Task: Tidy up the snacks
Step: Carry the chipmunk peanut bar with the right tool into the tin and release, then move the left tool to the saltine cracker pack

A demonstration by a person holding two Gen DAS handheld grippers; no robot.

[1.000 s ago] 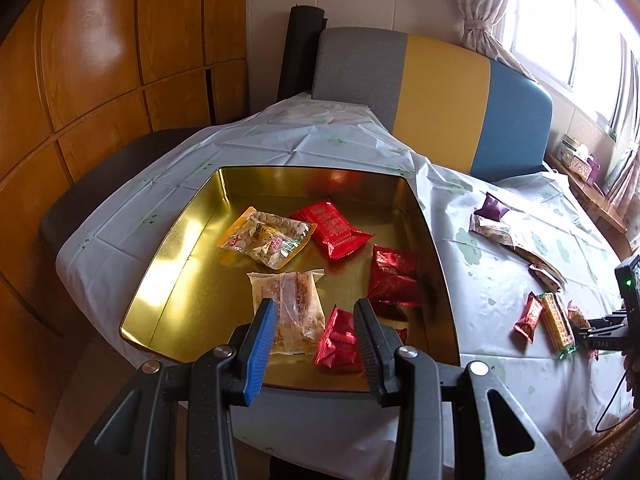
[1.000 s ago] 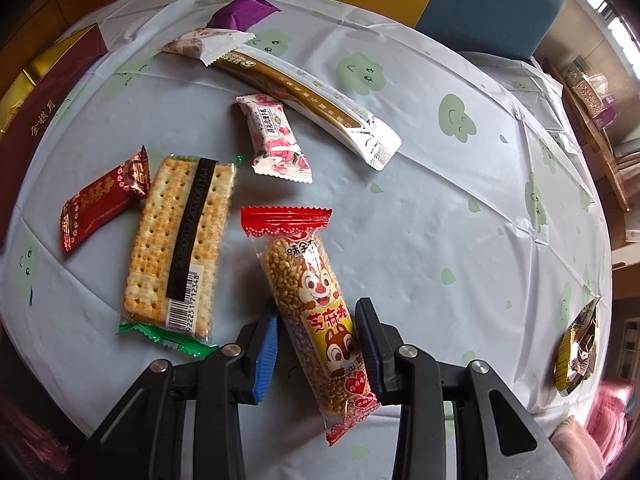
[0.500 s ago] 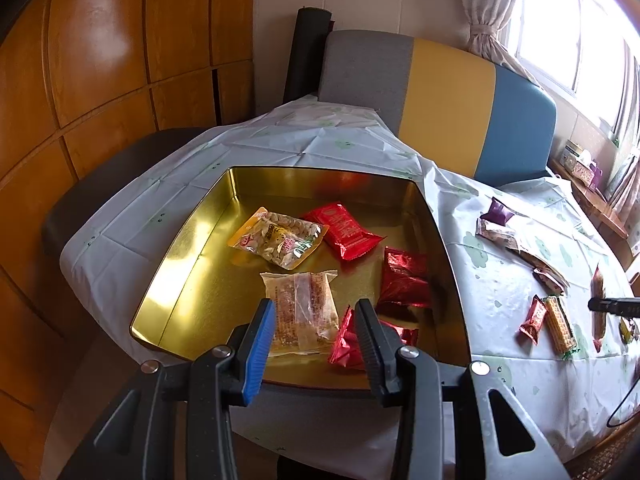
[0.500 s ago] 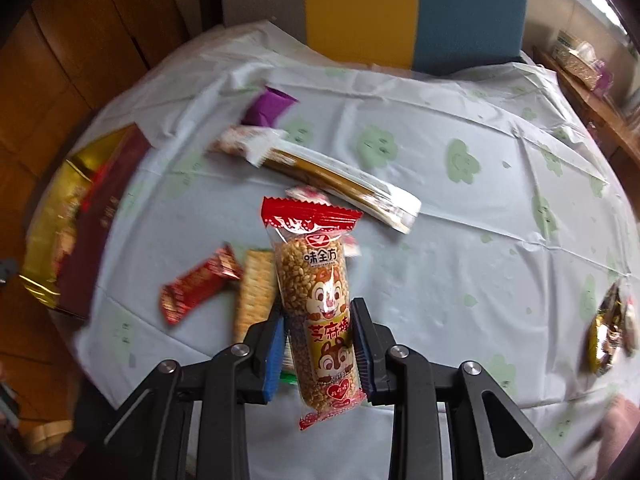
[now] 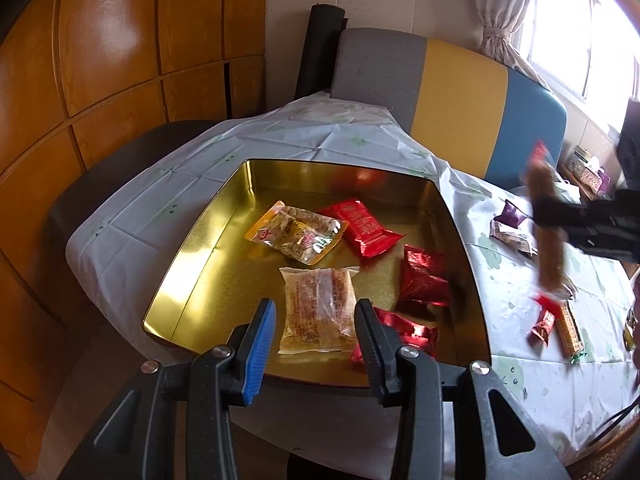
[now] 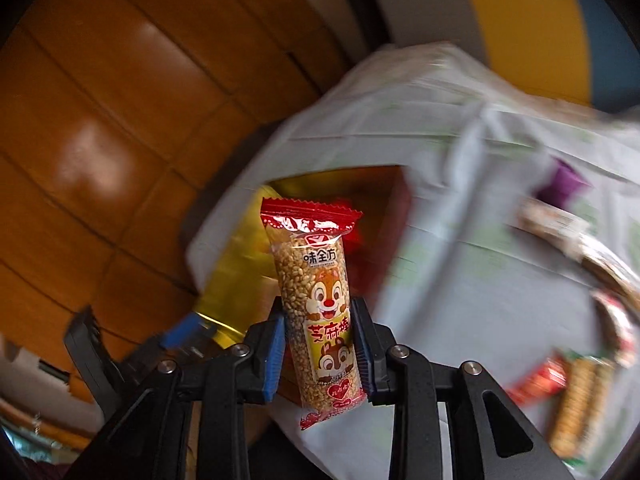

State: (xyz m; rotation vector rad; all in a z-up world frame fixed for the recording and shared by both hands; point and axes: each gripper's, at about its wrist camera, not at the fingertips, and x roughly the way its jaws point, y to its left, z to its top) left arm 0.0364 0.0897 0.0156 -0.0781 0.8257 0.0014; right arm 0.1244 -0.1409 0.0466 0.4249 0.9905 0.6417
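My right gripper (image 6: 320, 340) is shut on a sesame bar (image 6: 320, 296) with a red top and a cartoon chipmunk, held upright in the air. It shows blurred in the left wrist view (image 5: 546, 236), right of the gold tin tray (image 5: 192, 264). The tray holds several snacks: a clear pastry pack (image 5: 318, 306), a peanut bag (image 5: 298, 234) and red packets (image 5: 366, 228). My left gripper (image 5: 316, 340) is open and empty, above the tray's near edge. The tray shows blurred behind the bar in the right wrist view (image 6: 236, 264).
Loose snacks lie on the white tablecloth at right: a purple packet (image 5: 512, 214), a cracker pack (image 5: 570, 326) and a small red packet (image 5: 544, 326). A grey, yellow and blue sofa (image 5: 460, 92) stands behind the table. Wood panelling (image 5: 100, 60) is on the left.
My right gripper closed on the sesame bar, lifted it off the table and swung it left toward the tray. My left gripper drew back slightly and stayed open.
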